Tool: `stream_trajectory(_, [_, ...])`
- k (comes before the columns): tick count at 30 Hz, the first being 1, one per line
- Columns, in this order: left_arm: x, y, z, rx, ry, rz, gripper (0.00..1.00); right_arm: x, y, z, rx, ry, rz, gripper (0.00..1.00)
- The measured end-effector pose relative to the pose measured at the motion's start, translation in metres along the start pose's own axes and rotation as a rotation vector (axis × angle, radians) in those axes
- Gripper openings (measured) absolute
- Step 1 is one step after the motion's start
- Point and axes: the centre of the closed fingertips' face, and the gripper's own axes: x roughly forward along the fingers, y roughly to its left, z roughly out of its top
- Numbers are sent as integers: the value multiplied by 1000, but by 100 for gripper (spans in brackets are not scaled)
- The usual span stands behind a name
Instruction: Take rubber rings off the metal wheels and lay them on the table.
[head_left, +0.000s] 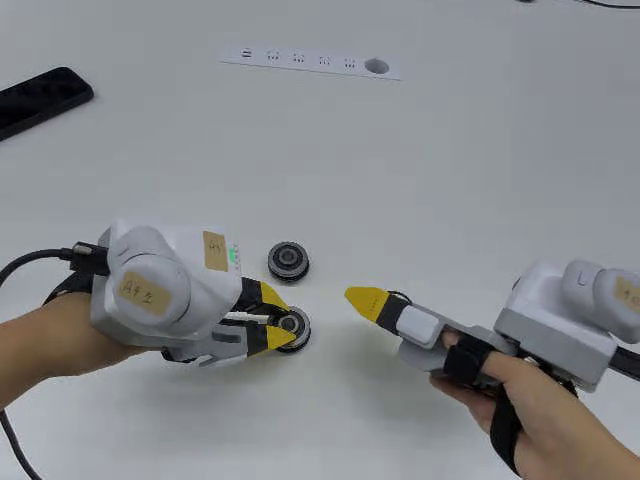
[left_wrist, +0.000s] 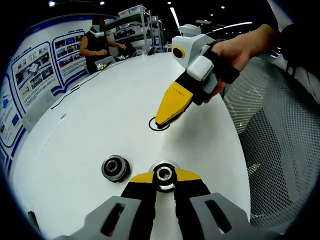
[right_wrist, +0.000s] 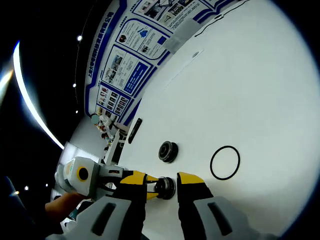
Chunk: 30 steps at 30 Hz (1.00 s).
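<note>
My left gripper (head_left: 280, 318) (left_wrist: 165, 176) is shut on a metal wheel (head_left: 296, 327) (left_wrist: 165, 173) that rests on the white table; its rim looks bare and silvery. A second wheel (head_left: 288, 260) (left_wrist: 115, 168) (right_wrist: 167, 151), black around its edge, stands free just beyond it. One thin black rubber ring (left_wrist: 159, 125) (right_wrist: 225, 162) lies flat on the table. My right gripper (head_left: 367, 300) (left_wrist: 167, 112) (right_wrist: 162, 179) hovers over that ring with its yellow jaws open and nothing between them, pointing at the held wheel (right_wrist: 165, 186).
A black phone (head_left: 40, 100) lies at the far left and a white power strip (head_left: 310, 62) at the back. A cable (head_left: 30, 262) trails from the left gripper. A person (left_wrist: 95, 42) stands at the table's far end.
</note>
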Motion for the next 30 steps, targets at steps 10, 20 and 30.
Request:
stream_trajectory(10, [0, 1, -2, 6, 4, -6, 13, 21, 8, -25, 8, 81, 12, 48])
stream_trajectory(20, [0, 0, -3, 7, 7, -13, 13, 27, 10, -35, 36, 114, 22, 48])
stream_trajectory(30, [0, -1, -3, 7, 4, -14, 13, 27, 12, -41, 39, 135, 32, 47])
